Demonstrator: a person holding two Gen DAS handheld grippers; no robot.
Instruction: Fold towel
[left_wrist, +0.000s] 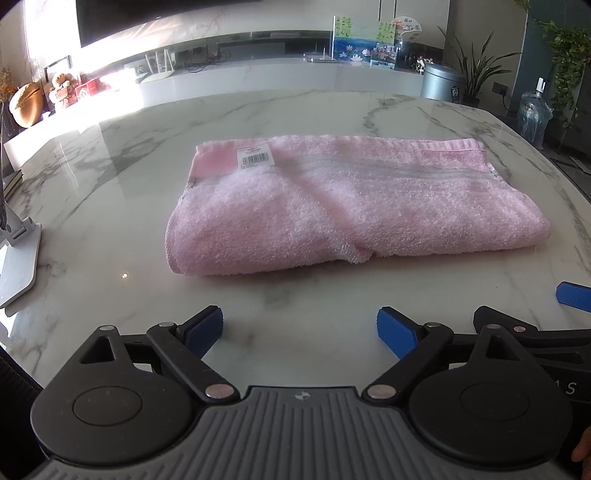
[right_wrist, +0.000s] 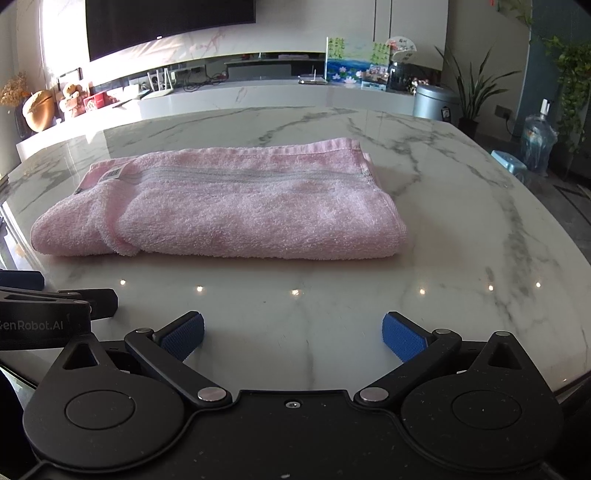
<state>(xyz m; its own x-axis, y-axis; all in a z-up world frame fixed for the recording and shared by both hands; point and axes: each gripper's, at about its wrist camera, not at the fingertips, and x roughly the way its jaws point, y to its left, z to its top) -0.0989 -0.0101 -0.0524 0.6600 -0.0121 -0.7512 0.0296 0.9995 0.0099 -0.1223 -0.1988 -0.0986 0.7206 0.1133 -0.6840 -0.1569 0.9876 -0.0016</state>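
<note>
Towel (left_wrist: 332, 206) lies folded beyond both grippers (left_wrist: 300, 328) (right_wrist: 293, 334) — jaws spread wide, empty

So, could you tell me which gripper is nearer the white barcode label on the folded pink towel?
Left. The left gripper faces the pink towel end bearing the white barcode label; the right gripper faces the other end, farther away.
</note>
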